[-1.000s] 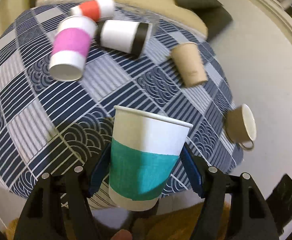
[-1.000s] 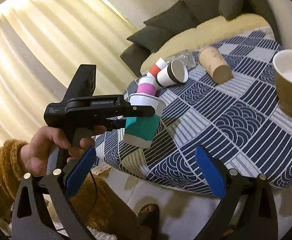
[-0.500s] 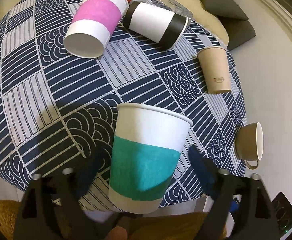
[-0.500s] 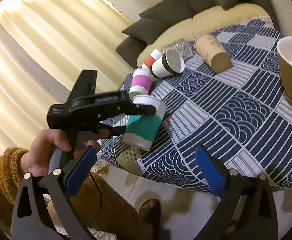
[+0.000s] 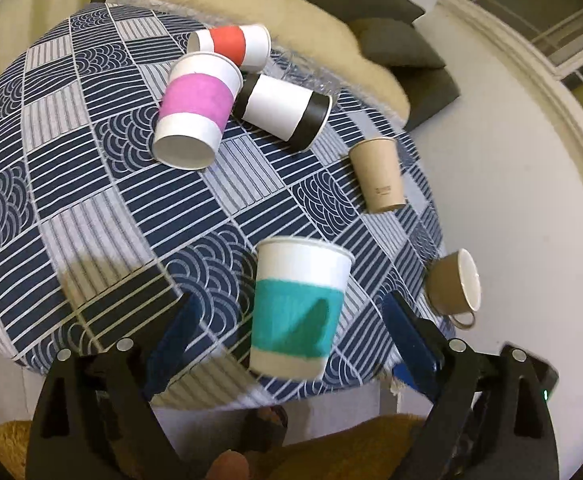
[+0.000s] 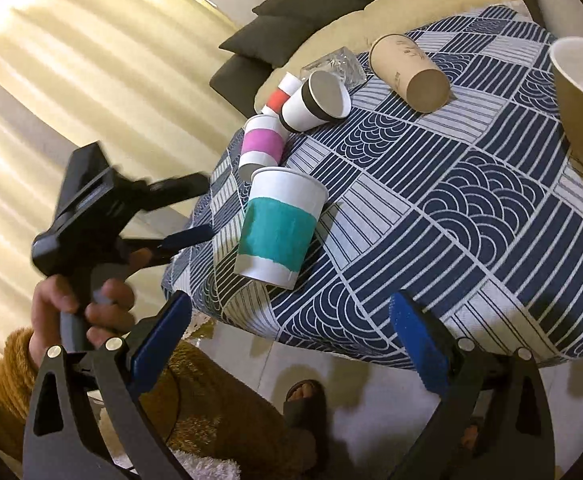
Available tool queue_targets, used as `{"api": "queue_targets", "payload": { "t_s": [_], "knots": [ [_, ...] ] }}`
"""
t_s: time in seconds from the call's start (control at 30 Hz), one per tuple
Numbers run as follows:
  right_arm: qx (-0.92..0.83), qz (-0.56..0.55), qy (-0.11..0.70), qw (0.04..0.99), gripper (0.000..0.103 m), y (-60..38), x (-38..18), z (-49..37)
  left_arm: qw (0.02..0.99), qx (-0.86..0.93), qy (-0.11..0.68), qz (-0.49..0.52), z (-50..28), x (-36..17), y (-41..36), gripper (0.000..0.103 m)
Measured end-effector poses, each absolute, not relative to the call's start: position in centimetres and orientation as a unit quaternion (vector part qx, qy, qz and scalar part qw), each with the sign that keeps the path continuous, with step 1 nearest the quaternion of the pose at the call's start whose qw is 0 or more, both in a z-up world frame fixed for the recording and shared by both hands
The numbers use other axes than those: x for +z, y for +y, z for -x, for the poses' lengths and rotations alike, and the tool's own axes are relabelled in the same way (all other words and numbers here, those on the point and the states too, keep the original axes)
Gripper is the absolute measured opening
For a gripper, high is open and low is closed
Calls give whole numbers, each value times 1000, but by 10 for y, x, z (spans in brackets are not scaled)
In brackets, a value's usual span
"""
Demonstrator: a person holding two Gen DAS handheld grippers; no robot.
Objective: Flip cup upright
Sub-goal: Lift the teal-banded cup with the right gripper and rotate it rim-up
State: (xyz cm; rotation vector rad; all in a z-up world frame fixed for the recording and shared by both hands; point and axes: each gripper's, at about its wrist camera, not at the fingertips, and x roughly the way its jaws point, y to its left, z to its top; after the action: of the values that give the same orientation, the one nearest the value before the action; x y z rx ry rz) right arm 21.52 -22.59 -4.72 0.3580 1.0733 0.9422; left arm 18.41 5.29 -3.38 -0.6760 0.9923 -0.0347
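Observation:
A white paper cup with a teal band (image 5: pixel 297 312) stands upright, mouth up, near the front edge of the round table; it also shows in the right wrist view (image 6: pixel 277 228). My left gripper (image 5: pixel 291 340) is open, its blue fingers (image 5: pixel 175 332) wide on either side of the cup and clear of it. In the right wrist view the left gripper (image 6: pixel 183 216) is just left of the cup. My right gripper (image 6: pixel 291 344) is open and empty, off the table's front edge.
On the patterned tablecloth (image 5: pixel 91 184) lie a pink-banded cup (image 5: pixel 195 112), a red-banded cup (image 5: pixel 231 44), a black-banded cup (image 5: pixel 283 110) and a brown paper cup (image 5: pixel 377 174), all on their sides. A brown mug (image 5: pixel 453 282) lies at the right edge. A sofa (image 5: pixel 291 12) stands behind.
My left gripper has opened and let go of the teal cup, which now stands on the table. The gripper has drawn back from it. The right gripper stays open.

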Motion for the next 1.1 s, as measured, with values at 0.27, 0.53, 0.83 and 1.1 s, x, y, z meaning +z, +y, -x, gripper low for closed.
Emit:
{"api": "queue_targets", "payload": {
  "t_s": [0.27, 0.53, 0.83, 1.1],
  "knots": [
    [417, -147, 535, 720, 98, -179, -34, -239, 833, -32, 397, 383, -118, -42, 74, 90],
    [359, -93, 599, 709, 98, -131, -36, -263, 850, -66, 354, 385, -79, -47, 82, 90],
    [303, -70, 634, 708, 97, -100, -46, -274, 860, -87, 361, 351, -72, -64, 86, 90],
    [259, -27, 642, 721, 90, -81, -49, -274, 846, -113, 358, 379, -70, -70, 99, 90]
  ]
}}
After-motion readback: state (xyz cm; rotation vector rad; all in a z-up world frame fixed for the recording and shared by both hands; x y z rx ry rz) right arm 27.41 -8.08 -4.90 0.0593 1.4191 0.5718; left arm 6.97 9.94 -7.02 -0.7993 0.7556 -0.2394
